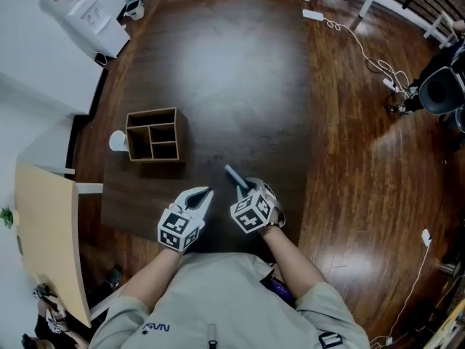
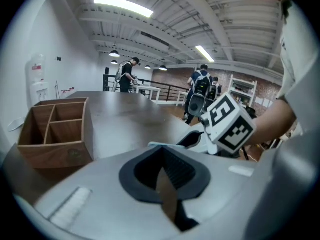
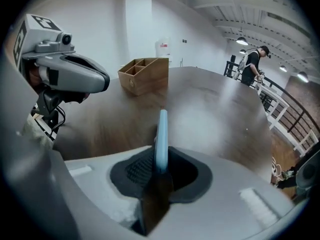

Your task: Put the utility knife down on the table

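Note:
A light blue utility knife (image 3: 162,139) sticks forward out of my right gripper (image 3: 161,176), whose jaws are shut on its rear end. In the head view the utility knife (image 1: 235,176) points up and left from the right gripper (image 1: 245,189), low over the dark table (image 1: 218,86) near its front edge. My left gripper (image 1: 202,196) hangs just to the left of it, jaws closed with nothing between them. In the left gripper view the left gripper (image 2: 165,176) is shut and the right gripper's marker cube (image 2: 230,124) shows at the right.
A wooden box with several compartments (image 1: 153,134) stands on the table's left part, with a white round thing (image 1: 118,141) beside it. A pale side table (image 1: 43,231) lies at the left. Cables (image 1: 370,57) run on the wooden floor at the right. People stand far off.

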`<state>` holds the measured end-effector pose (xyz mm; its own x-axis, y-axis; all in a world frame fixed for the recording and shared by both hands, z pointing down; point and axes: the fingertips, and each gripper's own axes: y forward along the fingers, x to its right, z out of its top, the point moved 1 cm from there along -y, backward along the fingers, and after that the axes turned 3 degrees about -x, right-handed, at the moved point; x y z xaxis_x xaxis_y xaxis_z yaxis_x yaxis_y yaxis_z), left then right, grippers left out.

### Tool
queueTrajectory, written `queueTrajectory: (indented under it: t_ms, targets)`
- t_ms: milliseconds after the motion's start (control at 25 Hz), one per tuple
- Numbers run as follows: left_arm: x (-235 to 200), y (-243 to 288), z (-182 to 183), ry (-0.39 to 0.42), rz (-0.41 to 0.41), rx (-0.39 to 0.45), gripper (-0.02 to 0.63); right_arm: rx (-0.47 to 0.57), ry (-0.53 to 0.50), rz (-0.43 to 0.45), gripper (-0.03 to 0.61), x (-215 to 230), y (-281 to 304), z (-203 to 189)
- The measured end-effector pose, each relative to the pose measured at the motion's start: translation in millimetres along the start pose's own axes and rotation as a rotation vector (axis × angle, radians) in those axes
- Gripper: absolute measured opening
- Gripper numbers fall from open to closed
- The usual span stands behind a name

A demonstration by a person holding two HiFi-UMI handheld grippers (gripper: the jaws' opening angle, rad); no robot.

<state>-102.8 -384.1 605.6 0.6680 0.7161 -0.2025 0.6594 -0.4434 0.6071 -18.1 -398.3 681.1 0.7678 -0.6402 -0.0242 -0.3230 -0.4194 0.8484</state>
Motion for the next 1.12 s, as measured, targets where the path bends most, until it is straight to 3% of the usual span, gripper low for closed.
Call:
queueTrajectory:
  t_ms: [240,720,960,1120]
  targets:
    - [3.8,4.1,-9.0,-0.027,-0.008,-0.025,0.002,-0.009,-0.014,0.029,0.08,-5.8,4.1,-6.1]
    - [16.4,-0.8,-3.1,-0.026,-0.037,0.02,0.002,0.035,0.127,-0.017,0.095,27.3,-23.9,-20.7]
    - [23.3,-19.2,-12.6,-0.021,-0.057,0.05,0.002,0.163,0.287,-0.066,0.094,23.1,-56.0,-29.4]
    - [30.8,-37.7,-35.8,-0.043,-0.084,0.048,0.002,0.222,0.291,-0.049,0.055,-7.5,-69.7,-33.9]
